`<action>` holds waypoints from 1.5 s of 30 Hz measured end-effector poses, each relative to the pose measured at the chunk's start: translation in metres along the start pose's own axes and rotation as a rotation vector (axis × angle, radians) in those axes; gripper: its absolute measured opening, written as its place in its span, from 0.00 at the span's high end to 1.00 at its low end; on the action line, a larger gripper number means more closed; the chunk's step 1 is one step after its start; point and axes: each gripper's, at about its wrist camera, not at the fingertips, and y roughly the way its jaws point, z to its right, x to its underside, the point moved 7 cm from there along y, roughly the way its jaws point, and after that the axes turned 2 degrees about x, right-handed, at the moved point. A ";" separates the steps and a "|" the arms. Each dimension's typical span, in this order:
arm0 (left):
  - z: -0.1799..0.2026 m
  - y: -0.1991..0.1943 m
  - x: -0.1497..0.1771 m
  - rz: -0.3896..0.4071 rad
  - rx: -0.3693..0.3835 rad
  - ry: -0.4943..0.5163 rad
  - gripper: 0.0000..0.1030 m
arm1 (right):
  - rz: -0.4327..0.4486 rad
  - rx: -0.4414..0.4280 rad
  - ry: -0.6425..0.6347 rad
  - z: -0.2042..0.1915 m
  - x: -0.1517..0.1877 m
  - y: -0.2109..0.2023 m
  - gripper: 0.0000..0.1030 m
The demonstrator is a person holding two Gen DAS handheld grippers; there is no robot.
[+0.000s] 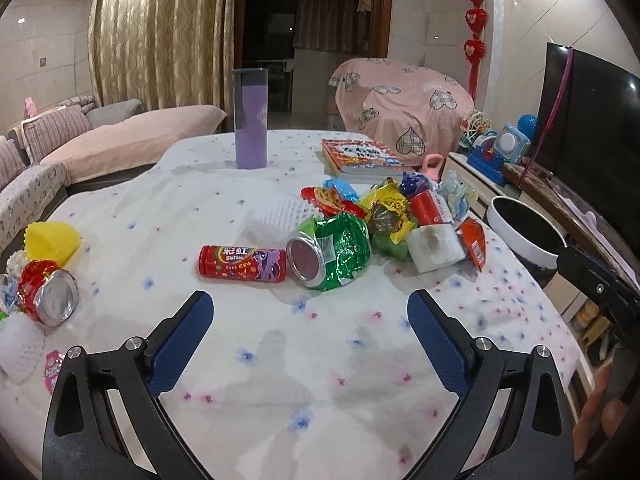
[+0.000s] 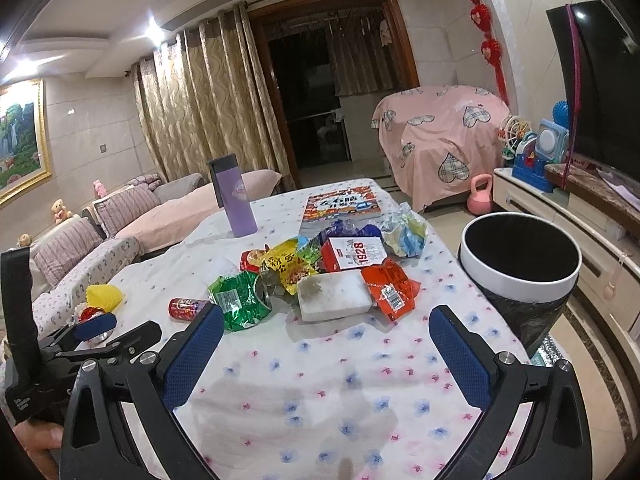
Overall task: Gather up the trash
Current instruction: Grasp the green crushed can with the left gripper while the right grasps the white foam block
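Note:
A heap of trash lies on the flowered tablecloth (image 1: pixel 280 360): a crushed green can (image 1: pixel 330 254) (image 2: pixel 240 306), a red Skittles tube (image 1: pixel 243 263) (image 2: pixel 187 307), a white foam block (image 1: pixel 434 246) (image 2: pixel 334 296), an orange wrapper (image 2: pixel 392 290), a red and white box (image 2: pixel 352 254) and yellow wrappers (image 2: pixel 290 268). A crushed red can (image 1: pixel 50 296) and yellow foam net (image 1: pixel 52 240) lie at the left. My left gripper (image 1: pixel 310 308) is open, short of the green can. My right gripper (image 2: pixel 326 322) is open, just before the foam block. A bin (image 2: pixel 520 256) (image 1: pixel 524 236) lined with a black bag stands off the table's right edge.
A purple bottle (image 1: pixel 251 120) (image 2: pixel 234 200) and a picture book (image 1: pixel 364 158) (image 2: pixel 342 206) sit farther back on the table. A sofa (image 1: pixel 80 148) runs along the left, a TV stand (image 2: pixel 568 216) with toys and a TV (image 1: pixel 588 108) along the right. The left gripper's body (image 2: pixel 80 344) shows at the right view's lower left.

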 end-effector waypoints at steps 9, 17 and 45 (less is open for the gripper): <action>-0.004 0.031 -0.001 -0.064 -0.014 -0.006 0.12 | -0.085 -0.043 0.020 0.004 0.010 0.029 0.11; -0.009 0.065 -0.002 -0.139 -0.009 -0.021 0.26 | -0.163 -0.113 0.004 -0.001 0.015 0.063 0.16; -0.003 0.128 -0.006 -0.282 0.040 -0.048 0.87 | -0.405 -0.217 -0.066 0.007 0.027 0.164 0.20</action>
